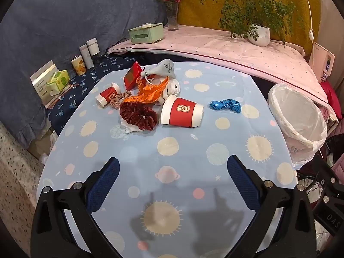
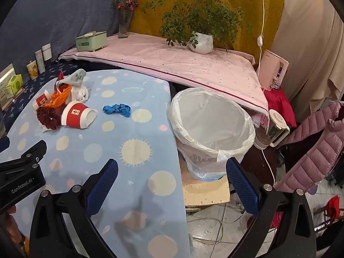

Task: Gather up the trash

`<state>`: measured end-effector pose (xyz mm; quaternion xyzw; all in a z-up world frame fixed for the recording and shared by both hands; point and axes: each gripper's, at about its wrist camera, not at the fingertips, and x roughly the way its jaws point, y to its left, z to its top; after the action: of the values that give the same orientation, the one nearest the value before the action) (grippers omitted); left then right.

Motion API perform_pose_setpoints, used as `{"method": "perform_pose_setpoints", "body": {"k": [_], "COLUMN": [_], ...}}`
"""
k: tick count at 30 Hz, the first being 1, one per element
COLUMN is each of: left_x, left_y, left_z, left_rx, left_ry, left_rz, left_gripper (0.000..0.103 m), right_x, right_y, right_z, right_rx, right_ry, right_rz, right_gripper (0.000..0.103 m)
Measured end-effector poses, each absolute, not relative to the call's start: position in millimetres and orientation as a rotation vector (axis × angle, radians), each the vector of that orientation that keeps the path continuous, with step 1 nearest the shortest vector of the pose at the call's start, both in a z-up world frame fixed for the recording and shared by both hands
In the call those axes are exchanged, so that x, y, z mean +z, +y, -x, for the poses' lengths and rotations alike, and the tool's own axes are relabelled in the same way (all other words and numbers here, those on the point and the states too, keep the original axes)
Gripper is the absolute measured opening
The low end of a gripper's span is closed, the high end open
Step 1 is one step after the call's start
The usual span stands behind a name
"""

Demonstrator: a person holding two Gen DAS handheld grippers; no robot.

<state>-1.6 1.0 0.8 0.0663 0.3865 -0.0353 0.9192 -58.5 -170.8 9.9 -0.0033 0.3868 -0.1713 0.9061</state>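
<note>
Trash lies piled at the far side of the blue patterned table (image 1: 163, 193): a large red-and-white paper cup (image 1: 182, 112) on its side, a smaller cup (image 1: 107, 94), an orange wrapper (image 1: 150, 90), a red box (image 1: 131, 77), a grey deflated balloon (image 1: 161, 68), a dark red scrunchie (image 1: 137, 115) and a blue crumpled piece (image 1: 225, 105). A white-lined bin (image 2: 211, 124) stands off the table's right edge. My left gripper (image 1: 173, 172) hangs open over the near table, well short of the pile. My right gripper (image 2: 172, 172) is open above the table's right edge, near the bin.
A pink-covered shelf (image 1: 236, 49) behind holds a green tissue box (image 1: 147, 33), a flower vase (image 1: 172, 15) and a potted plant (image 1: 258, 34). Cans and boxes (image 1: 86, 58) line the left ledge. A pink jacket (image 2: 311, 142) and a kettle (image 2: 275, 126) sit at the right.
</note>
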Motion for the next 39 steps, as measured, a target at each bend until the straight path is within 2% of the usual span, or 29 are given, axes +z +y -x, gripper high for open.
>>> {"method": "perform_pose_setpoints", "body": {"k": [39], "left_x": [2.7], "left_y": [5.2], "left_z": [6.4], "left_rx": [-0.079], "left_ry": [0.774], "left_rz": [-0.127], "left_gripper": [0.095], "right_x": [13.3], "right_y": [-167.6], "right_z": [61.1], "right_rx": [-0.353], "right_ry": [0.794], "right_rz": [0.0], "right_gripper": [0.096]}}
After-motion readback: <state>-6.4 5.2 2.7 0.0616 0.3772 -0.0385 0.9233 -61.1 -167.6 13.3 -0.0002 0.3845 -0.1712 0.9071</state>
